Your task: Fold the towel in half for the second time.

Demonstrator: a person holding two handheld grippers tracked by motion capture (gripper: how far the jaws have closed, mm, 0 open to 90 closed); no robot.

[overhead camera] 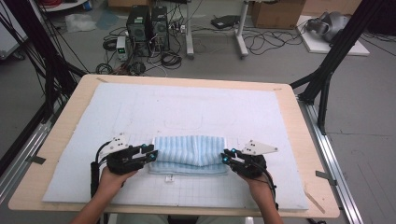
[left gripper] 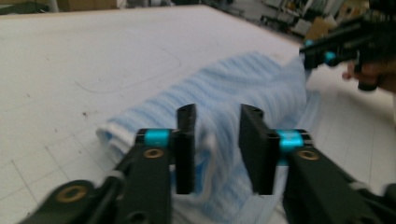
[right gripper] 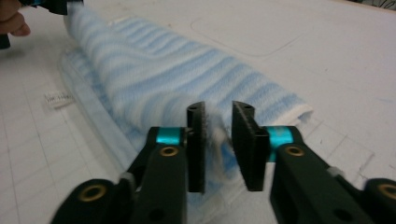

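Note:
A folded towel with light-blue and white stripes (overhead camera: 189, 153) lies on the pale mat near the table's front. My left gripper (overhead camera: 152, 150) is shut on the towel's left end and my right gripper (overhead camera: 225, 156) on its right end. The top layer hangs between them and sags in the middle. In the left gripper view, towel cloth (left gripper: 243, 88) sits between the jaws of my left gripper (left gripper: 217, 109), with the right gripper (left gripper: 327, 49) far off at the other corner. In the right gripper view my right gripper (right gripper: 218, 105) pinches a fuzzy towel edge (right gripper: 154, 74).
A pale blue gridded mat (overhead camera: 187, 107) covers most of the wooden table (overhead camera: 303, 140). A small white label (overhead camera: 169, 178) sticks out from the towel's front edge. Black frame posts stand at both sides. Computers, cables and boxes lie on the floor beyond the table.

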